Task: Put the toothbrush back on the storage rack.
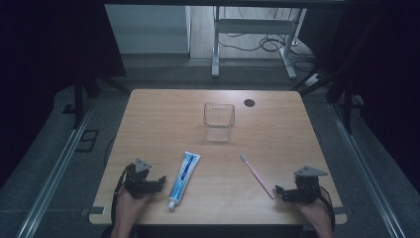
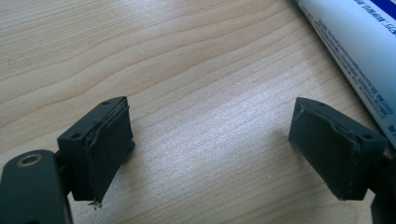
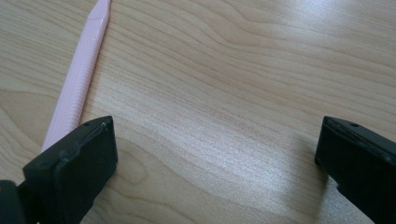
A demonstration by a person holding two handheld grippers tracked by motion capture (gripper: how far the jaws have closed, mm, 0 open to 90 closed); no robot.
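Left gripper (image 1: pixel 159 184) open beside toothpaste (image 1: pixel 183 177), clear container (image 1: pixel 218 121) empty

A wooden table (image 1: pixel 277 124) seen from above in dim light. Near its far middle stands a clear plastic container (image 1: pixel 218 121), upright, with a small dark round hole (image 1: pixel 249 103) in the tabletop just beyond and to its right. Closer in, a blue and white toothpaste tube (image 1: pixel 183 178) lies flat, cap end toward the near edge. A pink toothbrush (image 1: pixel 257 175) lies to its right. At the near edge, the left gripper (image 1: pixel 159 184) rests beside the tube, and the right gripper (image 1: pixel 280 193) sits at the toothbrush handle's end.
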